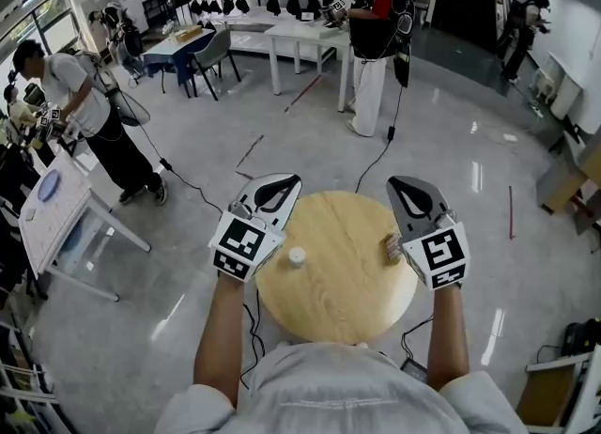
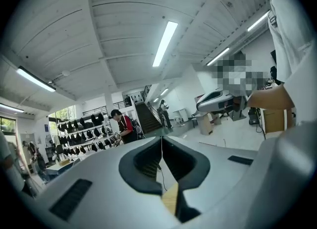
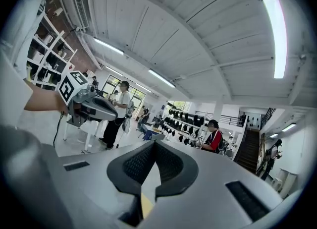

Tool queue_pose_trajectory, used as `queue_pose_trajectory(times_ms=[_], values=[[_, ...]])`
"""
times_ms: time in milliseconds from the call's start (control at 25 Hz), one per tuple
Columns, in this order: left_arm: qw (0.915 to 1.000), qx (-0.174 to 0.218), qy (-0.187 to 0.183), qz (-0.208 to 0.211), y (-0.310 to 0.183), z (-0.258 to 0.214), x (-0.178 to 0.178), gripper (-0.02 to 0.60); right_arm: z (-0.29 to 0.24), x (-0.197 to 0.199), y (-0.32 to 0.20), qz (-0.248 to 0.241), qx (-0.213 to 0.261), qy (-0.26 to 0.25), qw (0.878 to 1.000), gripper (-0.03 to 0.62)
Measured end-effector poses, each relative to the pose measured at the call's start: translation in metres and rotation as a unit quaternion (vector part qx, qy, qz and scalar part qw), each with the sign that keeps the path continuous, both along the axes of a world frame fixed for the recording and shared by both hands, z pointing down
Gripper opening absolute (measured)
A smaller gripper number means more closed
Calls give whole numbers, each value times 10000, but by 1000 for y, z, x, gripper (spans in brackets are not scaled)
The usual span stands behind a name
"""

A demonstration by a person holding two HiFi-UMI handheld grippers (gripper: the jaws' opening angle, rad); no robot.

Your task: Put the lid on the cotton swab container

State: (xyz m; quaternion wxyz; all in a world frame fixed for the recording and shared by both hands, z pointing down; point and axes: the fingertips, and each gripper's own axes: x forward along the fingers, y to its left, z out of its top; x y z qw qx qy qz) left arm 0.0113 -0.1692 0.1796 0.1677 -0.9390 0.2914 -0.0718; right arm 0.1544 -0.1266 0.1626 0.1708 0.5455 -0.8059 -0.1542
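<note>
A small white round piece (image 1: 297, 256) stands on the left part of the round wooden table (image 1: 343, 305); whether it is the lid or the container is unclear. A second small pale object (image 1: 392, 247) sits at the table's right edge, partly hidden by my right gripper. My left gripper (image 1: 285, 184) is held above the table's left rim, jaws shut and empty. My right gripper (image 1: 404, 184) hovers over the right rim, also shut and empty. Both point away and upward: the left gripper view shows closed jaws (image 2: 161, 141) against the ceiling, as does the right gripper view (image 3: 154, 144).
The table stands on a glossy grey floor with black cables (image 1: 380, 155) running across it. A person (image 1: 374, 28) stands beyond the table and another (image 1: 84, 113) at the left by a white table (image 1: 56, 207). White desks and chairs (image 1: 216, 47) line the back.
</note>
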Motion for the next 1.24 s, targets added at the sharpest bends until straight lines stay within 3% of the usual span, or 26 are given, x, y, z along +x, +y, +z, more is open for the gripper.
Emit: queue_pose_trajectory(times_ms=[320, 1240], values=[[9999, 120, 78, 88, 9, -14, 2, 20, -7, -1, 4, -43, 26, 32, 10000, 28], [9997, -125, 20, 214, 8, 0, 6, 20, 1, -1, 2, -67, -91, -209, 9997, 28]])
